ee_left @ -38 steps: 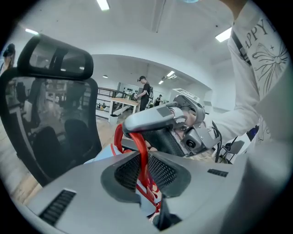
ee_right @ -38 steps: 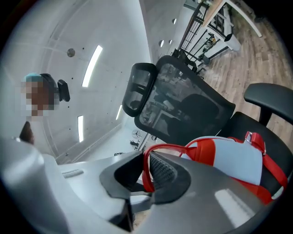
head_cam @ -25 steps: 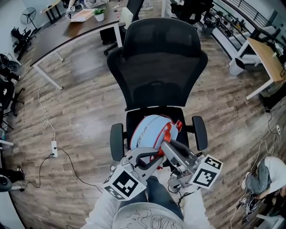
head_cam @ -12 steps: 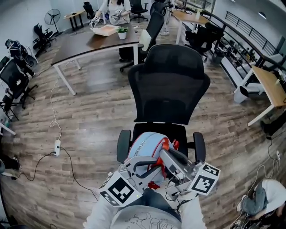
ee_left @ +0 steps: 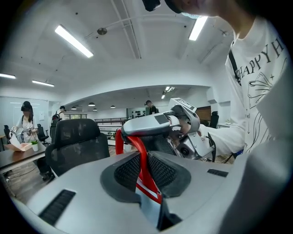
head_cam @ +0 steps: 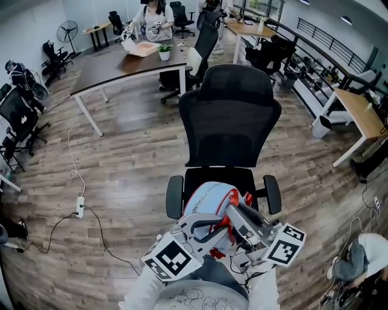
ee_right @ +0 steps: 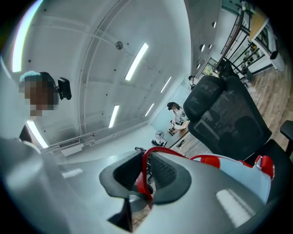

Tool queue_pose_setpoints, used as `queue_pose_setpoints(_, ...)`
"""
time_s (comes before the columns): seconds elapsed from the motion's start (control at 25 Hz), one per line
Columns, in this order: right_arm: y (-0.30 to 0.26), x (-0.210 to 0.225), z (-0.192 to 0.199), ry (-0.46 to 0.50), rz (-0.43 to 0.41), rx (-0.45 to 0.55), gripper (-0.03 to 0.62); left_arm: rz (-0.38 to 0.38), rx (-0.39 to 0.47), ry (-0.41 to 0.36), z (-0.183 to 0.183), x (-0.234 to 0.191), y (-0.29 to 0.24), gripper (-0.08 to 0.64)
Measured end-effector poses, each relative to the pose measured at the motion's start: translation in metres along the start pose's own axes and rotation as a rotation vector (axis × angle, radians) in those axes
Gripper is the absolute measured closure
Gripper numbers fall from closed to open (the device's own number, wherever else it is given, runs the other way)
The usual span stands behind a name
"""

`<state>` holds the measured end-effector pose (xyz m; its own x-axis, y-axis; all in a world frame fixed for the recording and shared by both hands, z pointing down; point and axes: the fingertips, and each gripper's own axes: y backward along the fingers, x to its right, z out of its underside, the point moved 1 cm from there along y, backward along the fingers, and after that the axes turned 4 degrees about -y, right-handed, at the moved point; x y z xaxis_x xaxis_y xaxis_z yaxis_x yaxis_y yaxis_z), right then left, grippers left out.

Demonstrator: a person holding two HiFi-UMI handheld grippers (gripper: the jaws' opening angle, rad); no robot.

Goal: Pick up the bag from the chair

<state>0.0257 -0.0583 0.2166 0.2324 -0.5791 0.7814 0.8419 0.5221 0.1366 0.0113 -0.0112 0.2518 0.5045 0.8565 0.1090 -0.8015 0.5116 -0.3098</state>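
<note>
A light blue bag (head_cam: pixel 206 198) with red straps hangs just over the seat of the black office chair (head_cam: pixel 227 130), close to my body. My left gripper (head_cam: pixel 215 221) is shut on a red strap (ee_left: pixel 137 151), which runs up between its pads (ee_left: pixel 126 171). From the right, my right gripper (head_cam: pixel 232 212) pinches another red strap (ee_right: pixel 145 164). Its jaws have just been opening a little, with the strap still pressed between them. The right gripper view shows the bag's blue shell (ee_right: pixel 238 176) and the chair back (ee_right: pixel 226 121) beyond it.
The chair's armrests (head_cam: pixel 175 197) (head_cam: pixel 272 194) flank the bag. A dark desk (head_cam: pixel 130 63) with a person (head_cam: pixel 151 15) behind it stands at the far left. A power strip (head_cam: pixel 80 207) with its cable lies on the wood floor, and a wooden desk (head_cam: pixel 357 106) stands at the right.
Both grippers have risen and drawn back toward me with the bag hanging from its straps. The chair now sits farther off in the head view.
</note>
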Motion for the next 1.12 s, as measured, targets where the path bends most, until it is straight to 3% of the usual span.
queue_pose_setpoints(0.52, 0.002, -0.025, 0.016, 0.036, 0.059, 0.06, 0.523, 0.057, 0.053, -0.012, -0.004, 0.012, 0.028, 0.506)
queue_pose_setpoints(1.12, 0.016, -0.039, 0.033, 0.027, 0.064, 0.07, 0.522, 0.058, 0.054, -0.025, -0.001, 0.034, 0.041, 0.505)
